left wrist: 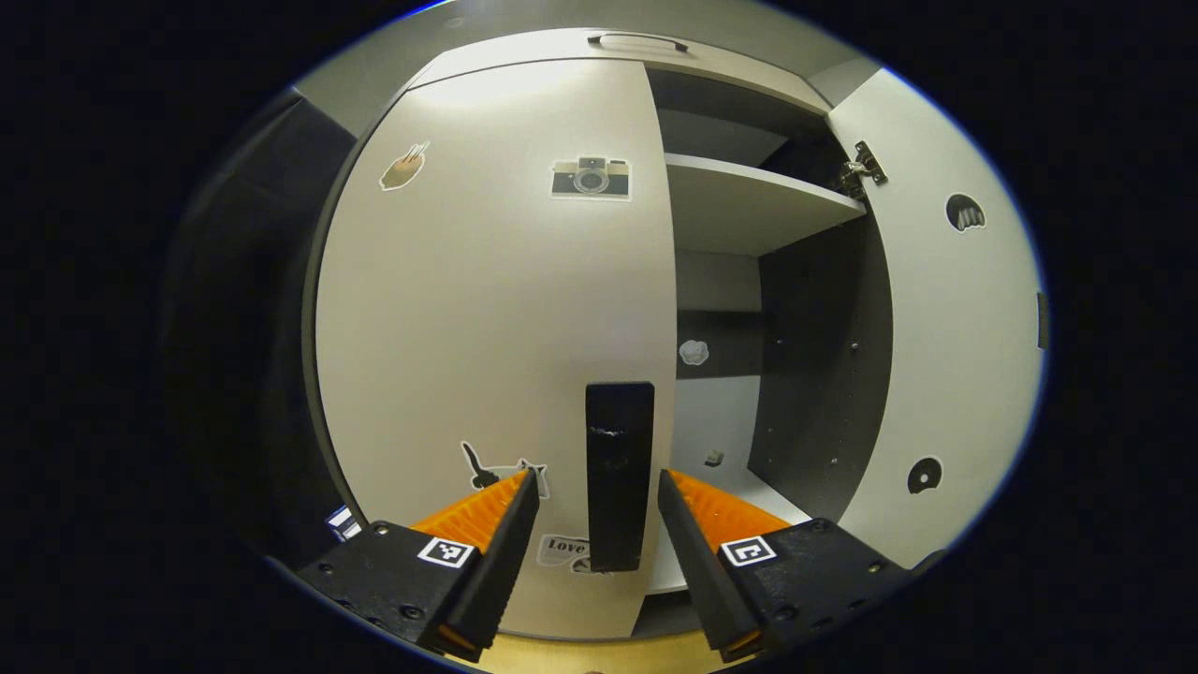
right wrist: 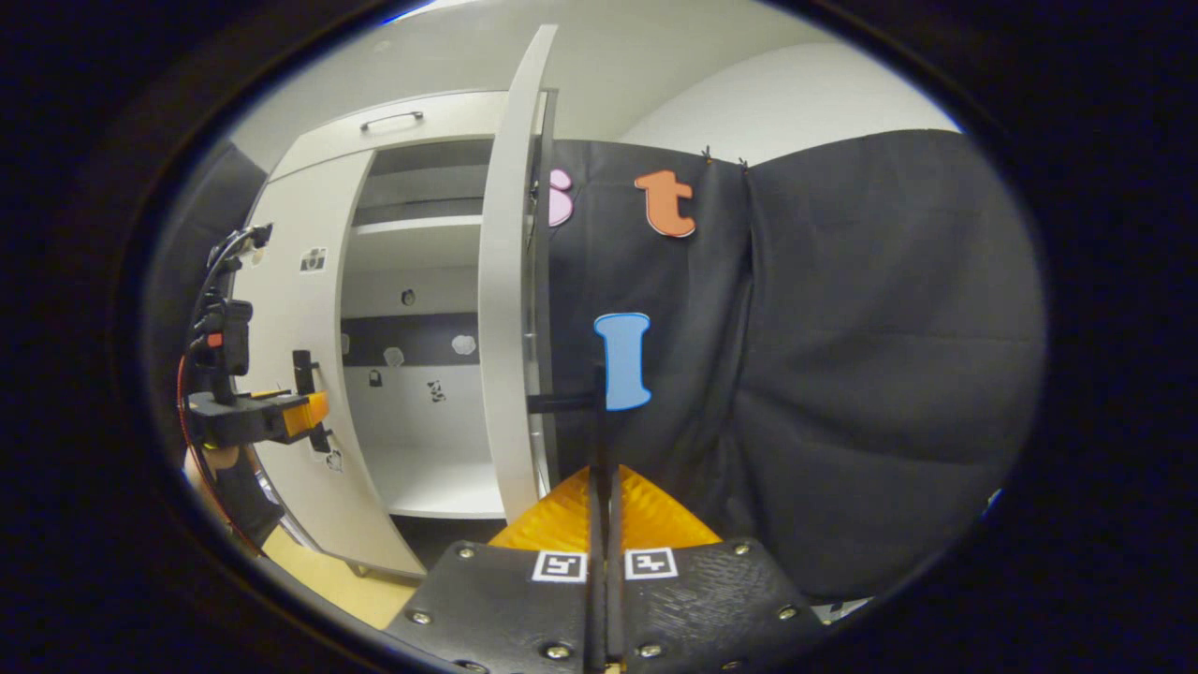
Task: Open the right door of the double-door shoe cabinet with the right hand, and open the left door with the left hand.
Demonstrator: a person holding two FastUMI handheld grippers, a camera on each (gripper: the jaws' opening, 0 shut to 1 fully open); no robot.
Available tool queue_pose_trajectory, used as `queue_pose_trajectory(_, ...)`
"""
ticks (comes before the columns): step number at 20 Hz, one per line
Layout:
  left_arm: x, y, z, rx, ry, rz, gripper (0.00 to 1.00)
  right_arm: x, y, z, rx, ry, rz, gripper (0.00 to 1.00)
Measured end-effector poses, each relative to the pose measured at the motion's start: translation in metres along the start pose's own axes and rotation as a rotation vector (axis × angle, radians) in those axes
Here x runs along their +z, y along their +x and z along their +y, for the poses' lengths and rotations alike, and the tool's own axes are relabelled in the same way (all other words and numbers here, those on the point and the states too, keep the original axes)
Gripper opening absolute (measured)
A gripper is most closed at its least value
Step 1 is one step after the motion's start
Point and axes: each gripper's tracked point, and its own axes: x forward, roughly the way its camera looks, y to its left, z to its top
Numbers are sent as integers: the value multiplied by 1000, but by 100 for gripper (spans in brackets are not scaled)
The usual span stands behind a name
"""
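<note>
1. Right door (right wrist: pixel 510 309) already swung wide, seen edge-on; right tongs (right wrist: pixel 599 468) pinched together on its handle (right wrist: pixel 566 402) (thin bar between them)
2. Left door (left wrist: pixel 496 337) not yet opened; its handle (left wrist: pixel 619 473), long axis vertical, sits just ahead between the fingers of the left tongs (left wrist: pixel 599 491)
3. Left tongs spread wide, either side of the handle, not touching
4. Judgement: next move is close, then pull

open gap between closed left door (left wrist: pixel 496 309) and swung-out right door (left wrist: pixel 945 318), shelf (left wrist: pixel 749 201) across it
</note>
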Motion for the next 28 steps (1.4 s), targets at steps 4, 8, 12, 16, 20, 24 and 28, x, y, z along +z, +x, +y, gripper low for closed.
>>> queue_pose_trajectory(4,-5,10,-5,-12,10,13,73,-1,1,-1,3,-2,0,1)
queue_pose_trajectory(8,-6,14,-4,-9,3,6,59,-1,2,-3,6,-1,3,1)
queue_pose_trajectory(12,-7,14,-8,-23,6,10,36,-1,3,-4,12,-5,4,1)
queue_pose_trajectory(16,-8,10,-7,-32,-24,22,28,-1,6,-5,20,-8,7,1)
queue_pose_trajectory(20,-9,-3,-6,-53,-30,24,24,-1,12,-8,24,-6,6,1)
queue_pose_trajectory(24,-9,-20,-4,-60,-35,33,23,-2,16,-15,26,-11,5,1)
queue_pose_trajectory(28,-9,-37,0,-70,-48,45,24,-1,27,-17,26,-11,4,1)
